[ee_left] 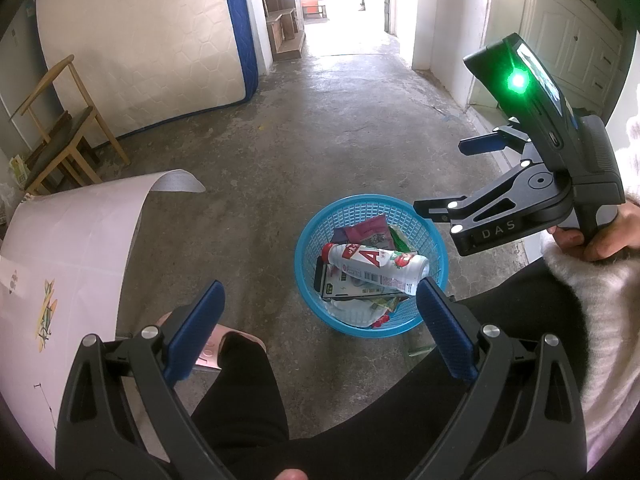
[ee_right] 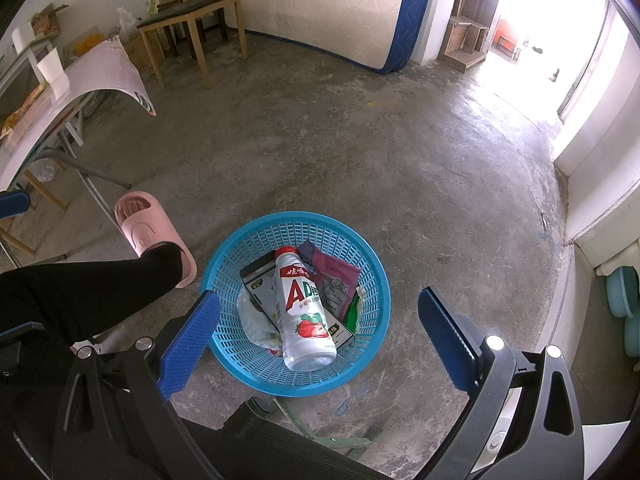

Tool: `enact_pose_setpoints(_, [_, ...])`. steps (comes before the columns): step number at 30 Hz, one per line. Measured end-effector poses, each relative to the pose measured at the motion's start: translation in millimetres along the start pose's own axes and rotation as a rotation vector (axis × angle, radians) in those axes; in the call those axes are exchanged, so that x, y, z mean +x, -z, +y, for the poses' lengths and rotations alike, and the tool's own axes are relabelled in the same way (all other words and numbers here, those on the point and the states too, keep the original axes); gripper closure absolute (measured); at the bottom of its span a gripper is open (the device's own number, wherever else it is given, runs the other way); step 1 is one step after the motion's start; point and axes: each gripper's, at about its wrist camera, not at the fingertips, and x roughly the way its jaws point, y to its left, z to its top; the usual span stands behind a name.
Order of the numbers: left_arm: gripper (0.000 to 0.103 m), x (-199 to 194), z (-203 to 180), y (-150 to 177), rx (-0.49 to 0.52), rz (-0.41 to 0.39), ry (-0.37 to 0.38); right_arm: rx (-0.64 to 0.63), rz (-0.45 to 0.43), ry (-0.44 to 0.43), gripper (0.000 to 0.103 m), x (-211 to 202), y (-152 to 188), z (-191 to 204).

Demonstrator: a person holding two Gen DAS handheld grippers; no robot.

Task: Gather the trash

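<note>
Both wrist views downward, sharing basket [ee_left: 308, 240] [ee_right: 376, 280]

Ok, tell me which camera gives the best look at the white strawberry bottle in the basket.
The right wrist view. The white strawberry bottle lies in the blue basket fully visible, label facing up. In the left wrist view the bottle appears smaller, and a fingertip of the left claw covers its base.

The basket [ee_right: 376, 316] is bright blue lattice mesh. The bottle [ee_right: 304, 312] in it is white with a red cap, red lettering and a strawberry picture; beside it lie a maroon packet [ee_right: 336, 276] and a green wrapper [ee_right: 352, 312]. The slipper [ee_right: 144, 232] is pink. The mattress [ee_left: 136, 40] is cream, quilted in hexagons, edged blue. The fingers [ee_left: 196, 328] have blue dotted pads on black frames. The floor [ee_right: 360, 152] is mottled grey.
</note>
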Motion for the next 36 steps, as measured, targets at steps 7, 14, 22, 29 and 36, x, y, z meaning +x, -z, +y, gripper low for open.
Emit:
enact_pose_setpoints(7, [0.011,0.1,0.0,-0.1,0.001,0.0,0.001,-0.001,0.002,0.0,0.007,-0.1,0.2,-0.1])
enact_pose_setpoints(14, [0.011,0.1,0.1,-0.1,0.001,0.0,0.0,0.0,0.002,-0.001,0.007,-0.1,0.0,0.1])
enact_pose_setpoints(22, [0.011,-0.3,0.2,0.2,0.001,0.001,0.001,-0.003,0.006,-0.002,0.007,0.5,0.1,0.3])
enact_pose_setpoints(29, [0.011,0.1,0.2,-0.2,0.001,0.0,0.001,-0.002,0.006,-0.002,0.007,1.5,0.4,0.2])
enact_pose_setpoints(36, [0.011,-0.1,0.3,-0.2,0.001,0.0,0.001,-0.001,0.004,-0.002,0.007,1.3,1.8,0.5])
